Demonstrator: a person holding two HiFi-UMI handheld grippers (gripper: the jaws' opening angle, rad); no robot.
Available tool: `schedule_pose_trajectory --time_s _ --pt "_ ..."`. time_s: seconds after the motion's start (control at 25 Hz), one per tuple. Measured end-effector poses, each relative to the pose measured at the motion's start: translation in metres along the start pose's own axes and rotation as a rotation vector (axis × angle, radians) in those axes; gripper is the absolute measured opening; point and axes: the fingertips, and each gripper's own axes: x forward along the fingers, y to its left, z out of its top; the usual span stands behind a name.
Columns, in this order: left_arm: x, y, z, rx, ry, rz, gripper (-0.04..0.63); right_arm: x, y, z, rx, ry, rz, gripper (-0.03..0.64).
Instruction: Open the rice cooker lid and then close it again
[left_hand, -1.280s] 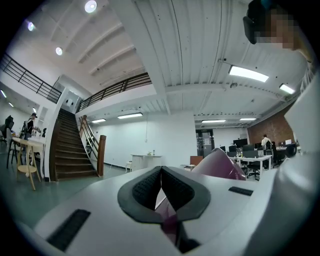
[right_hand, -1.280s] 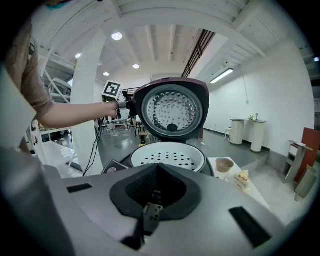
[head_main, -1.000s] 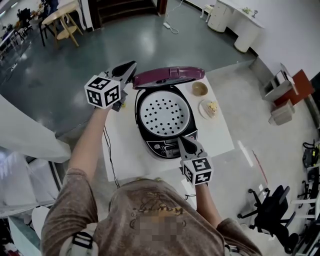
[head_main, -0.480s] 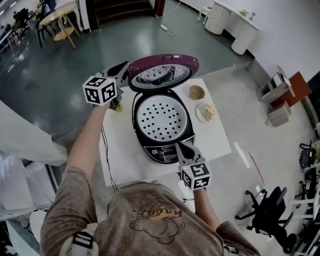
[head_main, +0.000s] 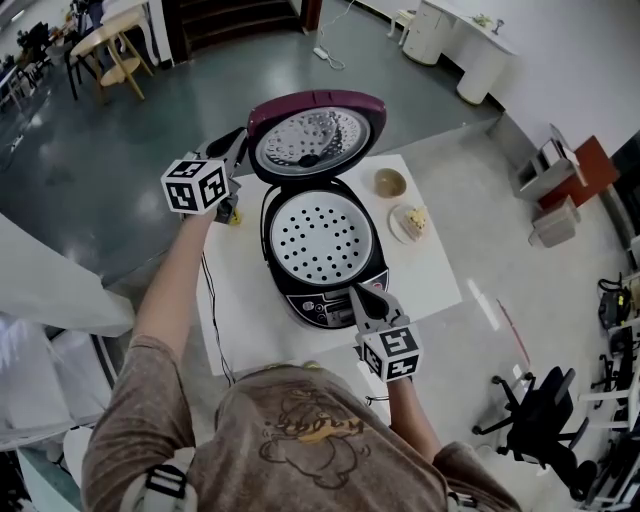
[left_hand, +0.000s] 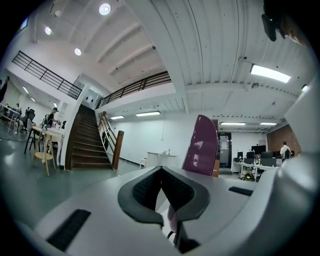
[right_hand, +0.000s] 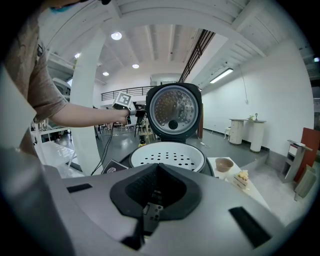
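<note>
Rice cooker lid (head_main: 312, 140) stands raised at the cooker body's (head_main: 322, 300) twelve o'clock, the left gripper (head_main: 240, 142), jaws together, just beside its nine o'clock edge and nearer than the right gripper (head_main: 353, 292), likewise closed, at six o'clock.

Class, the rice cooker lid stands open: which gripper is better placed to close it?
Left. The left gripper sits beside the raised lid, while the right gripper is low at the cooker's front panel, away from the lid.
</note>
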Motion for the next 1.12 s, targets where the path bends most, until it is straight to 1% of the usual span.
schedule_pose_trajectory --time_s 0.24,0.48,0.64,1.12 --pt "-0.006 -0.002 0.0 0.013 0.003 0.005 0.021 -0.001 0.001 0.001 -0.005 -0.001 -0.006 0.005" --pt "-0.02 -0.009 0.002 -0.002 -0.022 0.005 0.022 0.0 0.001 0.0 -0.009 -0.007 -0.009 0.005" --pt "-0.032 -0.015 0.005 0.011 -0.03 0.002 0.023 0.0 0.001 0.0 -0.013 -0.006 -0.01 0.005" --pt "-0.056 -0.045 0.02 0.023 -0.07 -0.053 0.023 -0.001 0.0 0.001 -0.022 -0.014 -0.018 0.005"
